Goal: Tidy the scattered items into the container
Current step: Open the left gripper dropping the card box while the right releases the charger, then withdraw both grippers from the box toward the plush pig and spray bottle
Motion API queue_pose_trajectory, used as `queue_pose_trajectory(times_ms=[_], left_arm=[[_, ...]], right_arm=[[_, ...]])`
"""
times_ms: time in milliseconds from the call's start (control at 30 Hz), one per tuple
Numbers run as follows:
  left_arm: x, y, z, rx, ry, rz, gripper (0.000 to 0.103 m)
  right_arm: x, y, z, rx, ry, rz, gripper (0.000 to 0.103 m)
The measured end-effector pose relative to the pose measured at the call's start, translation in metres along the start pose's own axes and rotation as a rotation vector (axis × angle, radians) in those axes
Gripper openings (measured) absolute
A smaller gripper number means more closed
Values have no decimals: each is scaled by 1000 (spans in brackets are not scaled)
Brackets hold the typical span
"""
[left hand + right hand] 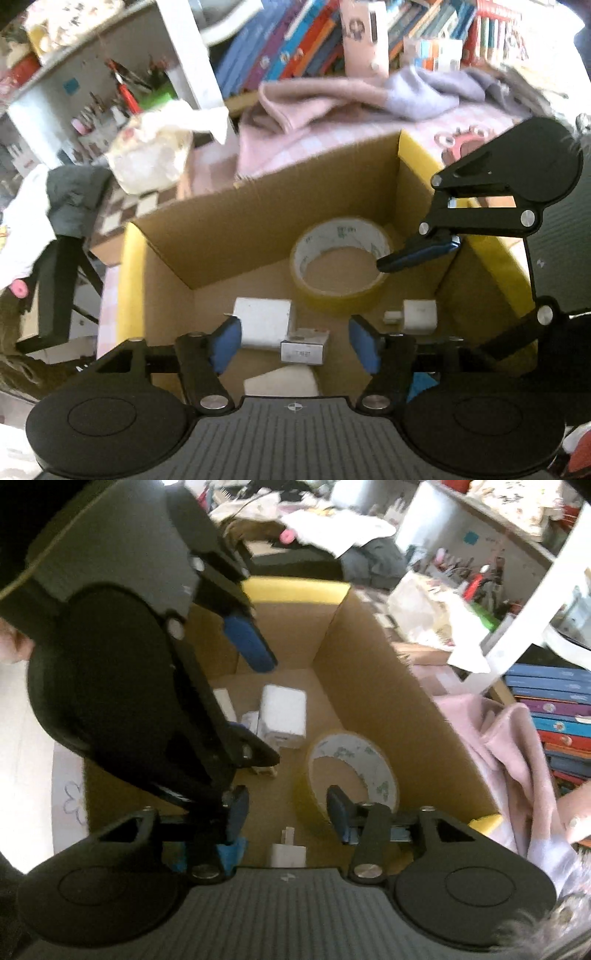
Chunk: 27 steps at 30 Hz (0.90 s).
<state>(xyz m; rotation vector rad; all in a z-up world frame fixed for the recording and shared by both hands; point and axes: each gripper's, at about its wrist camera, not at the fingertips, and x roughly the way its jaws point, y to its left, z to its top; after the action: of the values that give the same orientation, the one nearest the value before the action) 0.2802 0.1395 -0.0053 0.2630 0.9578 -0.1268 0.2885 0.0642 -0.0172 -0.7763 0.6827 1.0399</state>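
Tape roll (341, 260) and white chargers (419, 315) already lie on the cardboard box (258, 218) floor; left gripper (295, 341) and right gripper (288, 808) hover inside, jaws part-open, holding nothing; judged release step: lift straight out, clear of the walls

Open cardboard box (258, 206) with yellow-edged flaps holds, on its floor, a yellow tape roll (341, 264) lying flat, a white plug adapter (419, 315) at its 4 o'clock, and a white block (264, 325) with a small silver box (304, 349) at 7 o'clock.
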Motion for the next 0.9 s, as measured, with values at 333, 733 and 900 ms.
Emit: queue_pose_trajectory(times_ms=[333, 733, 900], left_arm=[[-68, -4, -21, -108, -166, 23, 84], [-153, -31, -78, -140, -358, 130, 94], [-182, -44, -106, -165, -425, 163, 96]], right_arm=[[-66, 13, -5, 103, -152, -112, 59], [-141, 66, -39, 249, -284, -302, 68], [-172, 94, -59, 335, -355, -408, 79]])
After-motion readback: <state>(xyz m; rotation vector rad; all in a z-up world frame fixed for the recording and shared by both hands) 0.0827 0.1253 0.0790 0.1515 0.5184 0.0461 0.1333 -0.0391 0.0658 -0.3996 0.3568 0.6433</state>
